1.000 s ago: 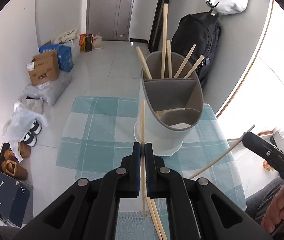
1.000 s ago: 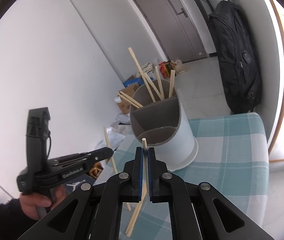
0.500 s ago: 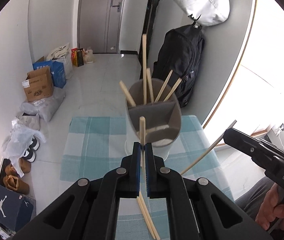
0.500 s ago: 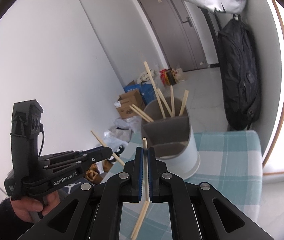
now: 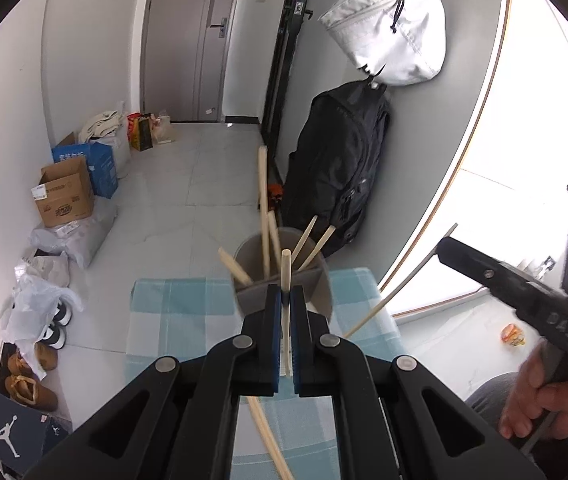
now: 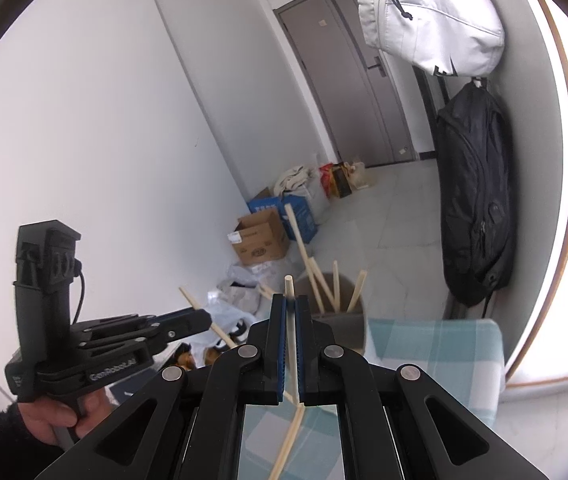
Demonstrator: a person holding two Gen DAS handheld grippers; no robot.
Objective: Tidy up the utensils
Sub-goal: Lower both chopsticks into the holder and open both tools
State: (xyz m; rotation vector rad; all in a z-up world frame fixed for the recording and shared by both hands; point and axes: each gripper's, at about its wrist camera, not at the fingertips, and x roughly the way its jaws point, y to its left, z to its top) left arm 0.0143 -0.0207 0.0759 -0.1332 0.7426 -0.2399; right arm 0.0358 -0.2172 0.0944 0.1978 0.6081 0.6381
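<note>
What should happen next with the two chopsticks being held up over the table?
Probably carry them forward over the grey holder and lower them in. Each hand-held gripper, left and right, is clamped on one chopstick, held above and short of the holder, where several chopsticks already stand in the rear compartment.

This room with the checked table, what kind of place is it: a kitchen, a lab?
Most likely the entrance area of a home, not a lab. A grey door stands at the far end, shoes and cardboard boxes line the wall, and a black backpack hangs nearby.
</note>
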